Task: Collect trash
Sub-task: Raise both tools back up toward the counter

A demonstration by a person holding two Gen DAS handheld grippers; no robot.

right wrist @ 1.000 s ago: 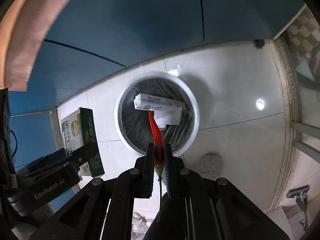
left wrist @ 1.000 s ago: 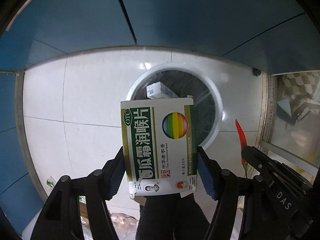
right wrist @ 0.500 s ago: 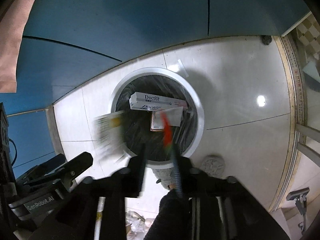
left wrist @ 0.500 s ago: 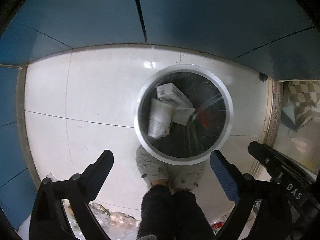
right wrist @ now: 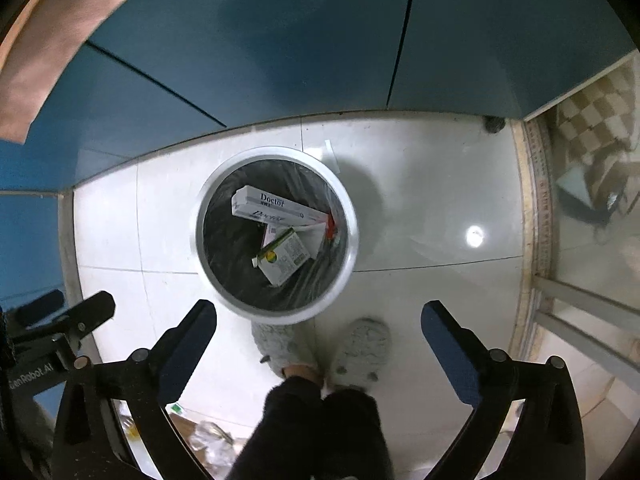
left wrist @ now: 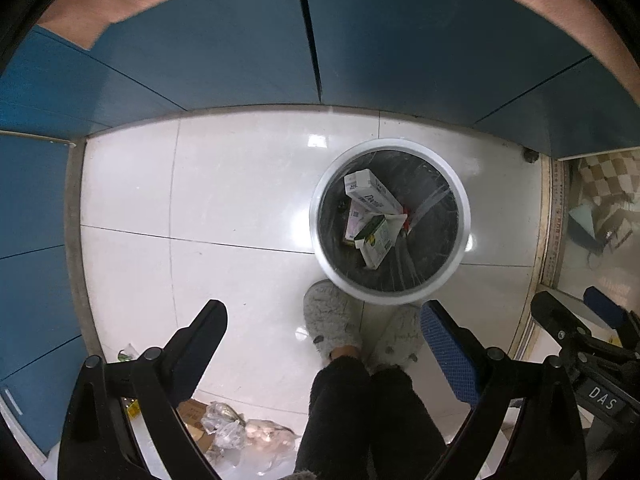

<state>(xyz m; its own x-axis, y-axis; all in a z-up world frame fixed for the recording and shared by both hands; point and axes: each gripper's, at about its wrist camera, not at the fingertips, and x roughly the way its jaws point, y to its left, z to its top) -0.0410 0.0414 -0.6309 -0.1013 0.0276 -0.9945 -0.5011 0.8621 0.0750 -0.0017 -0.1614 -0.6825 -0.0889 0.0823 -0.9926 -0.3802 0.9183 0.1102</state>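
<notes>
Blue cabinet doors point(left wrist: 240, 52) are standing behind a white tiled floor point(left wrist: 224, 184), both filling most of each view. On the floor a round white trash bin point(left wrist: 390, 222) with a dark liner is sitting close to the cabinet base, and it is showing again in the right wrist view point(right wrist: 276, 234). A person's dark trouser legs point(left wrist: 360, 412) and grey fuzzy slippers point(left wrist: 332, 324) are standing just beside the bin's near rim.

The left gripper point(left wrist: 324, 332) is pointing down with its jaws spread wide and nothing between them; only floor and slippers are showing in the gap. The right gripper point(right wrist: 318, 330) is also pointing down, its jaws opening wide, and nothing is lying between them either. Each gripper is appearing at the edge of the other's view.

Inside the bin a long white box point(right wrist: 276, 208) printed "Doctor" is lying across the top of the pile. Below it a green and white medicine box point(right wrist: 284, 258) is resting tilted, touching the long box. A thin red piece point(right wrist: 330, 226), too small to identify, is sticking up at the bin's wall beside the long box's end.

Crumpled plastic wrappers and cardboard scraps point(left wrist: 224, 428) are lying on the floor near the left gripper's base.
</notes>
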